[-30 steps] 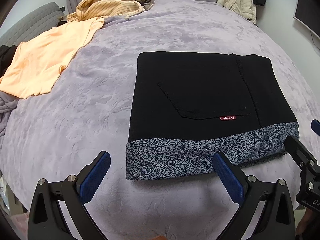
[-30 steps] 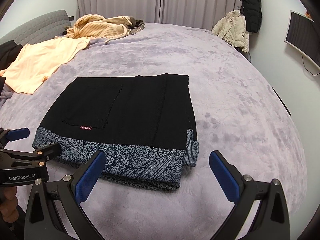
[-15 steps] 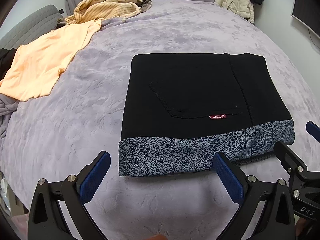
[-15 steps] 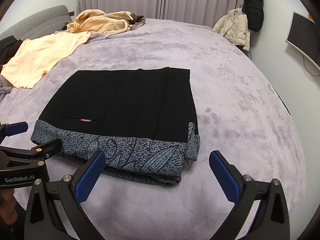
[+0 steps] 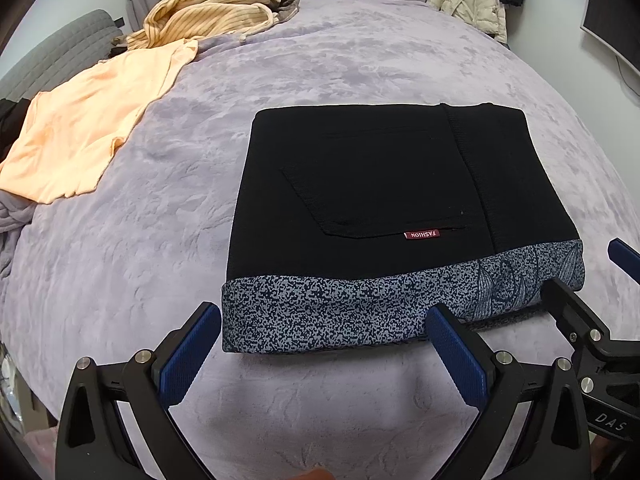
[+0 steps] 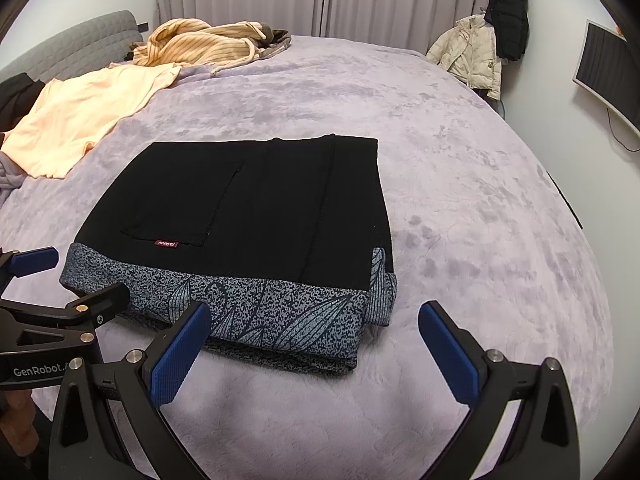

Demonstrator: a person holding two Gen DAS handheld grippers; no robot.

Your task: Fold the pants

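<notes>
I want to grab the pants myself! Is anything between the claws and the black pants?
Nothing visible is. The folded black pants with the speckled grey band lie on the purple fuzzy blanket, only bare blanket before the open left gripper and open right gripper.

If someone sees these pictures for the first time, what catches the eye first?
First, the folded black pants with a speckled blue-grey band, lying in the middle of the lilac bed. Next, the open blue-padded left gripper and right gripper just before them, then the peach shirt at far left.
</notes>
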